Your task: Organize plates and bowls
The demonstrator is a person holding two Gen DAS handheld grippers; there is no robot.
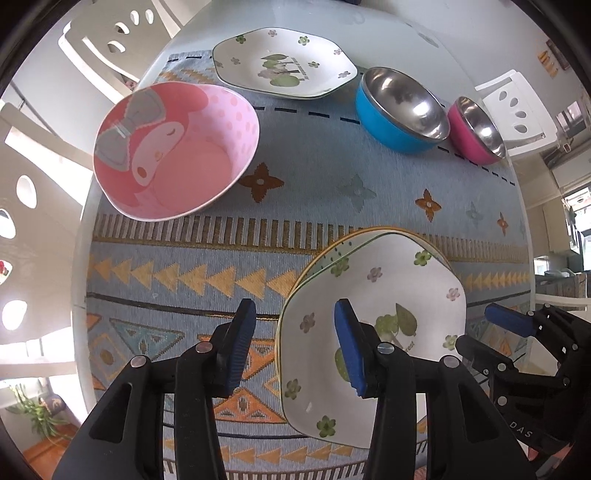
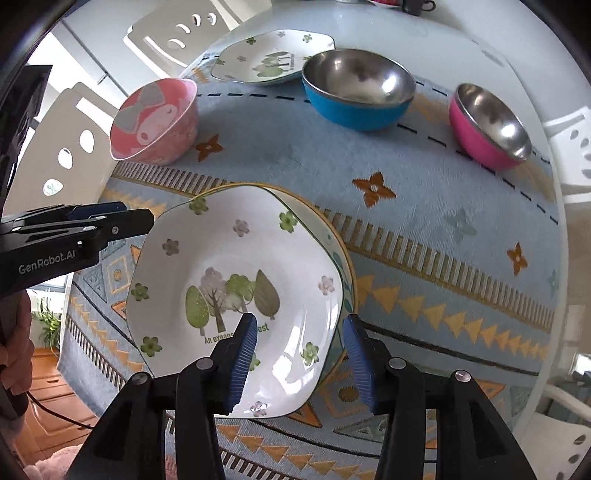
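Note:
A white hexagonal plate painted with flowers and trees lies on top of a yellow-rimmed plate on the blue patterned cloth. My left gripper hangs open over the stack's left rim, one pad above the plate and one above the cloth. My right gripper is open too and straddles the top plate's right edge without touching it. A second flowered plate sits at the far side. A pink cartoon bowl, a blue steel-lined bowl and a magenta one stand upright.
The patterned cloth covers a round white table whose edge curves close on the left. White chairs ring the table. A potted plant and wooden floor lie below.

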